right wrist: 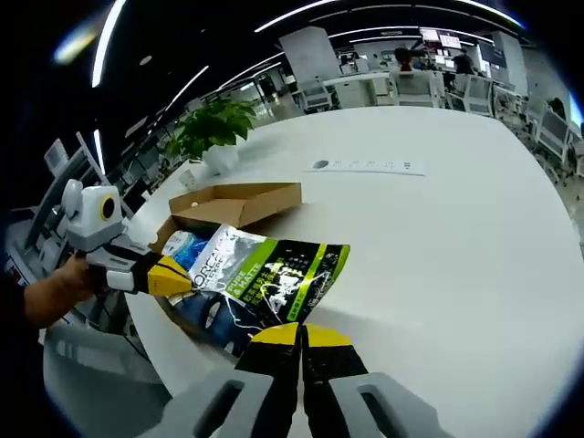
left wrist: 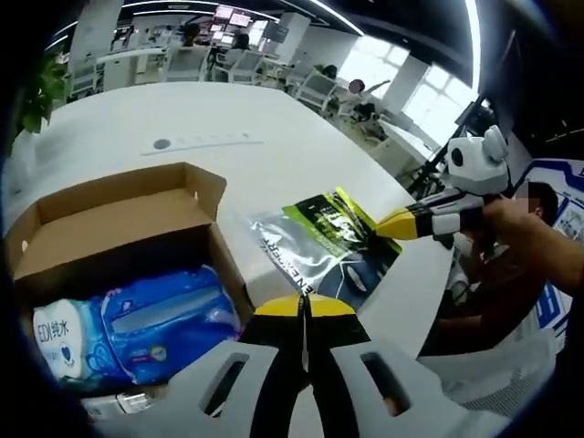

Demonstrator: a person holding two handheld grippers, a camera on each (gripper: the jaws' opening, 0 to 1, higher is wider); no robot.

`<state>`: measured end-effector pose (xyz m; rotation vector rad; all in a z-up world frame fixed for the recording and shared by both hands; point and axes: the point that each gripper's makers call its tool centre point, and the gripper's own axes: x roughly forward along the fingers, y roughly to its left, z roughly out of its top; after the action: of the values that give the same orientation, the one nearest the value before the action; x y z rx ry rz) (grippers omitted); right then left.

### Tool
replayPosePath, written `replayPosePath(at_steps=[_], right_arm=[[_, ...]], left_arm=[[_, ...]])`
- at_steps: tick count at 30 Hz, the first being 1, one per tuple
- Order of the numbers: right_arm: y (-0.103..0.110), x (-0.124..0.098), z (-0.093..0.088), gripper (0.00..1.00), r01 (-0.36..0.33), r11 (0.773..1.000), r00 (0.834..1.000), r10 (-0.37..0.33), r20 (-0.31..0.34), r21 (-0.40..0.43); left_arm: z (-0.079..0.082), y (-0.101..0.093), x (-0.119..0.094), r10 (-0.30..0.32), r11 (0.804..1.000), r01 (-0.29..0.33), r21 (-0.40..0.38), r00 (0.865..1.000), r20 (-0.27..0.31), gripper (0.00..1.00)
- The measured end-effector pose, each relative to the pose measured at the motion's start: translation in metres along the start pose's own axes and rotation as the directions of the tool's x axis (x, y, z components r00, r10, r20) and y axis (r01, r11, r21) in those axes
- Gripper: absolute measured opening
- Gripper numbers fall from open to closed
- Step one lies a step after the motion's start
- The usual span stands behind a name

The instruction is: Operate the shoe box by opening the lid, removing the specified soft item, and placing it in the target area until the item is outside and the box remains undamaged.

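Open cardboard shoe box (left wrist: 119, 228) lying on the white table (left wrist: 210, 109), blue soft packs (left wrist: 137, 319) inside. Beside the box, both tools are pinching the green-black pouch (left wrist: 324, 242): left tool (left wrist: 304, 306) closed on its near edge, right tool (left wrist: 397, 225) on the far edge.

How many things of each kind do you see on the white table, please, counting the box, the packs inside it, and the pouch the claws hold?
Cardboard box: 1
Blue soft packs inside the box: 2
Green and black pouch: 1
Potted plant: 1
Total: 5
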<state>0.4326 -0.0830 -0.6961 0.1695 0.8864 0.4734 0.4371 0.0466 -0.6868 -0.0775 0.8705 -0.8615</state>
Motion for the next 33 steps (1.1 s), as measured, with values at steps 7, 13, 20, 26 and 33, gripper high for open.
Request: replayPosePath(at_steps=[7,13,20,26,33], right_arm=[[-0.021,0.007,-0.008,0.00,0.025,1.000,1.000,-0.025,-0.016,0.002],[-0.032,0.015,-0.017,0.00,0.052,0.999,0.998,-0.051,-0.029,0.005],[-0.040,0.025,-0.026,0.00,0.077,0.997,0.996,-0.078,-0.053,-0.013],[-0.048,0.028,-0.032,0.00,0.089,0.996,0.994,-0.090,-0.068,-0.018],[-0.056,0.028,-0.037,0.00,0.105,0.994,0.992,-0.105,-0.075,-0.010]], left_arm=[[-0.009,-0.003,0.023,0.007,1.000,-0.006,0.019,0.999,-0.048,0.00],[-0.017,-0.004,0.039,0.025,0.997,-0.018,0.078,0.995,-0.093,0.00],[-0.025,-0.002,0.051,0.056,0.987,-0.033,0.160,0.988,-0.143,0.00],[-0.028,-0.003,0.060,0.101,0.960,-0.048,0.275,0.978,-0.182,0.00],[-0.038,-0.009,0.077,0.158,0.887,-0.030,0.460,0.957,-0.242,0.00]])
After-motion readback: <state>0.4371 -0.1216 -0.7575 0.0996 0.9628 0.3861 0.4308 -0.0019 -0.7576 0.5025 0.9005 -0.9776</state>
